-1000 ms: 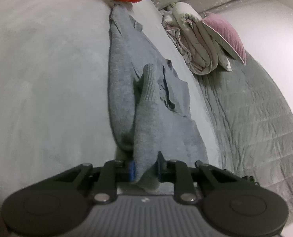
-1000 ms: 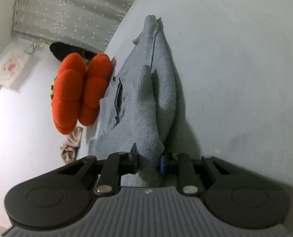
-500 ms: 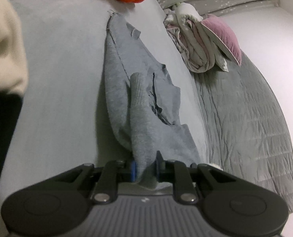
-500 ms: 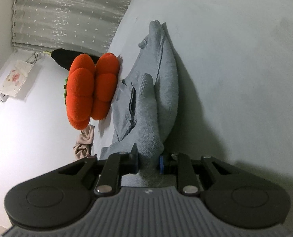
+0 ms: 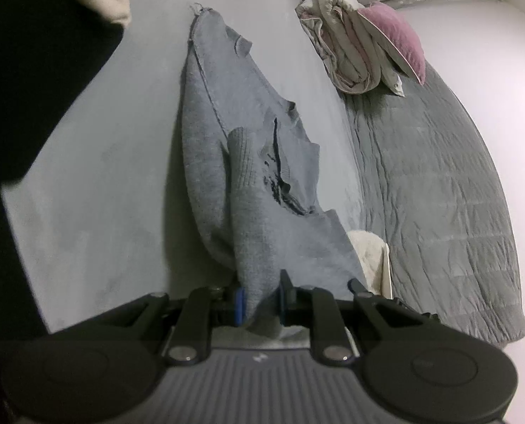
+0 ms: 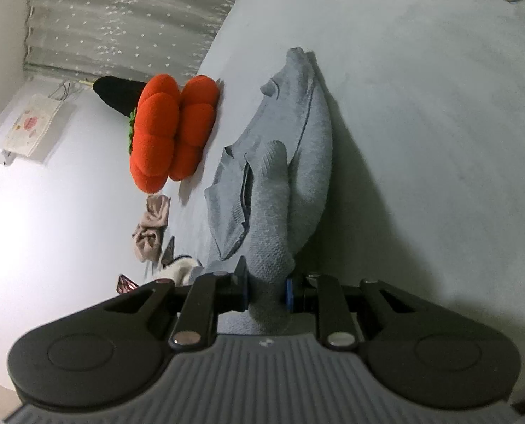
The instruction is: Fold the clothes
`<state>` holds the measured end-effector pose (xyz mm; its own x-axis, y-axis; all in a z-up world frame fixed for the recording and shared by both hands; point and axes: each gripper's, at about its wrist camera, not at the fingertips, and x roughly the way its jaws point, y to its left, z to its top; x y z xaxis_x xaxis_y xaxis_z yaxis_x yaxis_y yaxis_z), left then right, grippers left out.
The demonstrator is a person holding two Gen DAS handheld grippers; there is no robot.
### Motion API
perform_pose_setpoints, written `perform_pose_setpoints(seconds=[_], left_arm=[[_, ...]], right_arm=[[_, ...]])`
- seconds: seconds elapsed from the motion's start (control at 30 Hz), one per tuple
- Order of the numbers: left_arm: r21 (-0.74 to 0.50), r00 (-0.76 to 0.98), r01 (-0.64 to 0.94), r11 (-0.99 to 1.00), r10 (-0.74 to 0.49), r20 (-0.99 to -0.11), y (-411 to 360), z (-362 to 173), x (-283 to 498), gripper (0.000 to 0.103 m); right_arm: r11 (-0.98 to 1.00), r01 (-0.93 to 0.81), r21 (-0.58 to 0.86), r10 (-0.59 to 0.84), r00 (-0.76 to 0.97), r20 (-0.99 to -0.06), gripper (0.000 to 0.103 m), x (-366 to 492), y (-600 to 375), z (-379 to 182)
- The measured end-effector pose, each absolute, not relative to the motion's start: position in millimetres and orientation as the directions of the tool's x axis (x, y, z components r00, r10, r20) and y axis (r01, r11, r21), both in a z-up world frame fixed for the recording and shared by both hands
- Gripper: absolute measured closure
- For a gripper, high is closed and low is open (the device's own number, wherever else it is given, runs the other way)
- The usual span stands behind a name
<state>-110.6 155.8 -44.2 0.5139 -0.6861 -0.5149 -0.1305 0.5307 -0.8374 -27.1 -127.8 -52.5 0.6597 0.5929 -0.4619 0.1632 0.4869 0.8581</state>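
A grey knit sweater hangs stretched above the light grey bed surface, held at two ends. My left gripper is shut on one edge of the sweater. My right gripper is shut on the other edge of the sweater. A sleeve cuff lies folded over the body in both views. A dark neck slit shows in the left wrist view.
A rolled quilt with a pink pillow and a grey quilted blanket lie at the right. A white fluffy item sits near the sweater. An orange pumpkin cushion and beige cloth lie beside the wall.
Both grippers have lifted and drawn back with the sweater, which now hangs higher above the bed. The pumpkin cushion has slid out of the left wrist view.
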Motion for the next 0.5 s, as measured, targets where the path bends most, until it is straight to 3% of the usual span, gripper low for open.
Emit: perform_pose_setpoints(seconds=[0.13, 0.23, 0.37, 0.5], left_arm=[[-0.8, 0.486, -0.129, 0.586, -0.666, -0.566, 150.6, -56.8, -118.1, 0.084], [-0.713, 0.45, -0.123, 0.69, -0.601, -0.66, 144.0, -63.4, -116.1, 0.081], [-0.716, 0.439, -0.113, 0.689, -0.612, -0.658, 146.9, -63.2, -112.7, 0.051], [-0.72, 0.436, -0.139, 0.68, -0.611, -0.661, 153.5, -65.3, -111.5, 0.047]], right_arm=[[0.517, 0.196, 0.833, 0.567, 0.651, -0.505, 0.081, -32.2, -125.5, -65.0], [0.533, 0.252, 0.807, 0.545, 0.628, -0.556, 0.079, -28.8, -128.1, -84.2], [0.483, 0.288, 0.827, 0.561, 0.623, -0.545, 0.075, -28.5, -133.3, -101.6], [0.494, 0.26, 0.83, 0.567, 0.627, -0.534, 0.062, -36.7, -139.6, -93.8]])
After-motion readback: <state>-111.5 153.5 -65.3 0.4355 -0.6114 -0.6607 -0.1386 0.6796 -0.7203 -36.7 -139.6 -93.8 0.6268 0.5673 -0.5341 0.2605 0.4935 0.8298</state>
